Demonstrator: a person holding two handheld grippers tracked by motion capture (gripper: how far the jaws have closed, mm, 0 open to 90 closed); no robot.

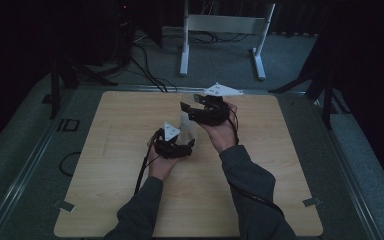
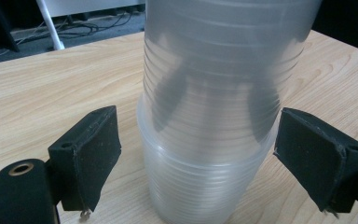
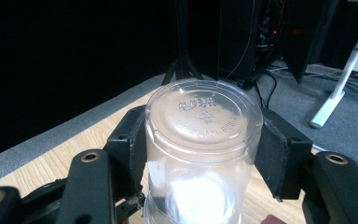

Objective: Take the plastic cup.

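While the wooden table [image 1: 260, 200] bears the stack of clear cups [image 2: 205, 186] | top cup [image 3: 204, 135] upside down, pinched by right gripper [image 3: 204, 149] | left gripper [image 2: 198, 154] jaws spread beside stack, not touching

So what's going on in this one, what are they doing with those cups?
A person at a wooden table works on an upside-down stack of clear plastic cups with a gripper in each hand. The right gripper is clamped on the top cup near its base. The left gripper is open around the lower cups, its pads clear of the plastic. It looks like one cup is being pulled off the stack.
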